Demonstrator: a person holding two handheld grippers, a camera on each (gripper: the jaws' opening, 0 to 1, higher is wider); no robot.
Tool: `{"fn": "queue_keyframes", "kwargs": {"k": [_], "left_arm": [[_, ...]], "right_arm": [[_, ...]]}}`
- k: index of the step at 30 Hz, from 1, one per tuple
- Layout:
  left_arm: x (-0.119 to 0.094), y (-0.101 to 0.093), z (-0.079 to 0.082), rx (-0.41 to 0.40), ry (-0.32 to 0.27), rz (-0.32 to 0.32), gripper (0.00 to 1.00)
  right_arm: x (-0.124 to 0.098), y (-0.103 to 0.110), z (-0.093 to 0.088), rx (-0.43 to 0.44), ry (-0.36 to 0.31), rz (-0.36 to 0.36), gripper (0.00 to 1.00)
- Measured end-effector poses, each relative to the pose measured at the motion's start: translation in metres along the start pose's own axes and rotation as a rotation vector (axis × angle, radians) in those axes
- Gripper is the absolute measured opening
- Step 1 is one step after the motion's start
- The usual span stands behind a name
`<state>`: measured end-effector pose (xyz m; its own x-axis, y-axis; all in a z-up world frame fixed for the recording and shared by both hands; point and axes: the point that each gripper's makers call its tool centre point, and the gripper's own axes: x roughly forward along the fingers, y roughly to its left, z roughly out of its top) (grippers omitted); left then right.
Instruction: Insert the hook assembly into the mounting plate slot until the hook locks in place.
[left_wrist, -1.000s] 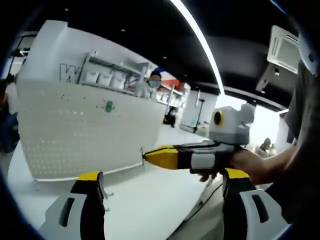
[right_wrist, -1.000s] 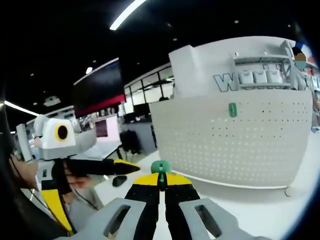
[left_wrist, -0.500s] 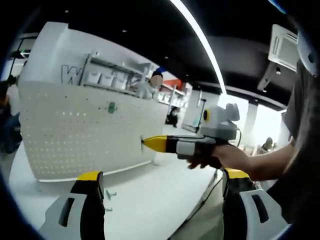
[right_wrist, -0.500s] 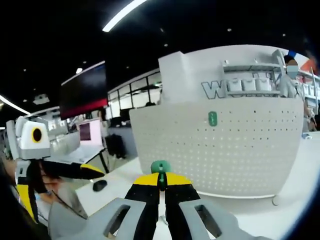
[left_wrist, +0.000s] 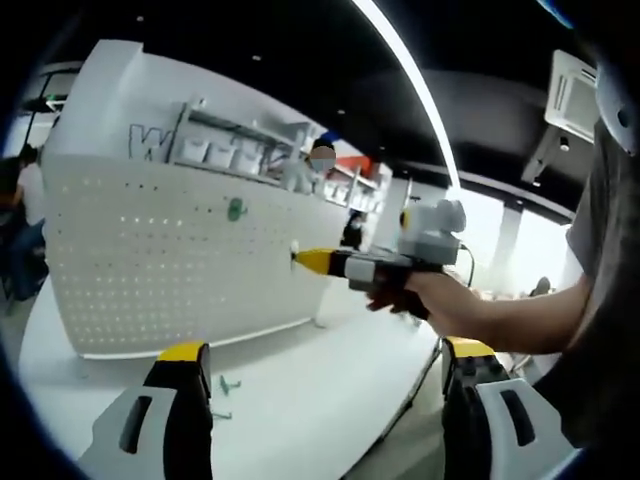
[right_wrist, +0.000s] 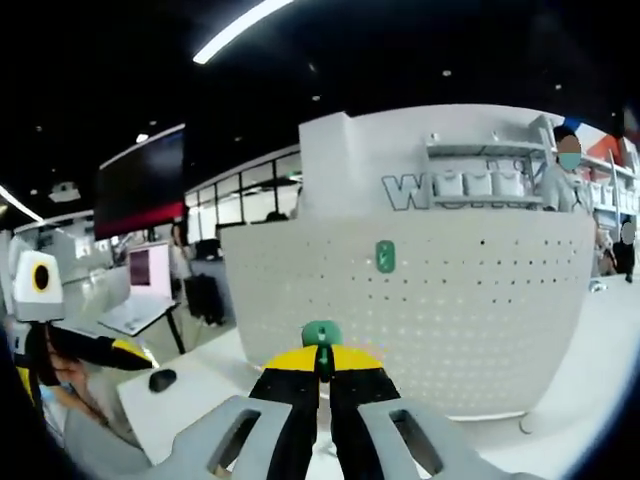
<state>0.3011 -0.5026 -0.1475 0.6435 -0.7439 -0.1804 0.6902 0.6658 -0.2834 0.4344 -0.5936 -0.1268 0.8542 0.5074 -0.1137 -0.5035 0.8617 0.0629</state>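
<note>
Right gripper (right_wrist: 322, 362) has its jaws pressed together, pinching the green hook (right_wrist: 322, 334) at the tips. The hook is in the air in front of the white pegboard (right_wrist: 480, 310), not touching it. A 2nd green hook (right_wrist: 385, 256) is already mounted high on the board.

In the left gripper view the right gripper (left_wrist: 315, 261) comes in from the right, held by a hand (left_wrist: 435, 303), its yellow nose close to the pegboard (left_wrist: 150, 270) face; from this angle I can't tell if there is contact. The mounted hook (left_wrist: 236, 209) sits up and left of that nose.

Left gripper (left_wrist: 325, 400): jaws spread wide, nothing between them, hanging over the white table (left_wrist: 290, 400). 2 small hooks (left_wrist: 224, 385) lie loose on the table near its left jaw.

Vs 1.0 s ago: the right gripper has moved toward the board. In its own view the pegboard is larger and more central, and the mounted hook has shifted from right of centre to nearly above the held one. In the left gripper view its nose is higher and nearer the board. The left gripper's pose and spread look unchanged.

In the right gripper view the left gripper (right_wrist: 125, 352) shows at the far left edge, beside a dark mouse (right_wrist: 162, 379) on the table.
</note>
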Motion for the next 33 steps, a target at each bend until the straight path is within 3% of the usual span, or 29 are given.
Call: {"fn": "queue_keyframes", "kwargs": {"k": [5, 10, 17, 23, 33], "left_arm": [[0.001, 0.001, -0.001, -0.003, 0.004, -0.005, 0.99], [0.005, 0.003, -0.003, 0.007, 0.018, -0.007, 1.0], [0.011, 0.002, -0.002, -0.044, 0.016, -0.026, 1.0], [0.016, 0.004, -0.002, -0.046, 0.009, -0.019, 0.98], [0.014, 0.018, -0.005, -0.064, 0.014, 0.013, 0.98]], "right_arm": [[0.009, -0.024, 0.01, 0.035, -0.044, -0.053, 0.0], [0.016, -0.048, 0.009, 0.029, -0.048, -0.106, 0.0], [0.023, -0.073, 0.018, 0.043, -0.085, -0.157, 0.0], [0.032, -0.094, 0.03, 0.002, -0.107, -0.193, 0.0], [0.052, -0.104, 0.035, -0.018, -0.122, -0.201, 0.0]]}}
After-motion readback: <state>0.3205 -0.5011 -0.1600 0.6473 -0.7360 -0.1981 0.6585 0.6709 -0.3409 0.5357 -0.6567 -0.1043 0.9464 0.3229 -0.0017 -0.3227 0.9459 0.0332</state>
